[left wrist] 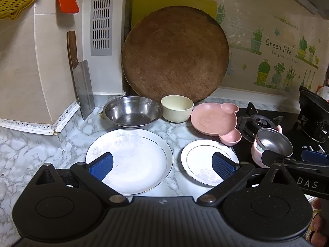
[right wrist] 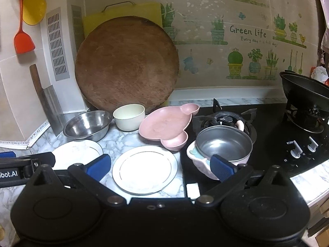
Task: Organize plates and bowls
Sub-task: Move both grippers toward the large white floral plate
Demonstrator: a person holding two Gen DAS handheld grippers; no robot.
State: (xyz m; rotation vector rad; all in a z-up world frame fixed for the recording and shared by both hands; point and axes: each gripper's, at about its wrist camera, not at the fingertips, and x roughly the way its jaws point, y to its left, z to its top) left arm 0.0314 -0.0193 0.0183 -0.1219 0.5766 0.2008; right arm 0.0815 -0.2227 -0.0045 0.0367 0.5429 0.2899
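Note:
A large white plate (left wrist: 131, 158) and a small white plate (left wrist: 202, 160) lie on the marble counter. Behind them stand a steel bowl (left wrist: 132, 111), a cream bowl (left wrist: 176, 108) and a pink mouse-shaped plate (left wrist: 216, 121). A pink steel-lined bowl (left wrist: 271, 146) sits on the hob edge. My left gripper (left wrist: 162, 165) is open and empty above the two white plates. My right gripper (right wrist: 160, 167) is open and empty over the small white plate (right wrist: 145, 169), with the pink steel-lined bowl (right wrist: 223, 150) at its right finger.
A round wooden board (left wrist: 174, 53) and a yellow board lean on the wall. A cleaver (left wrist: 81, 82) leans at the left. The gas hob (right wrist: 226, 121) with knobs (right wrist: 296, 150) and a black wok (right wrist: 306, 94) lies to the right.

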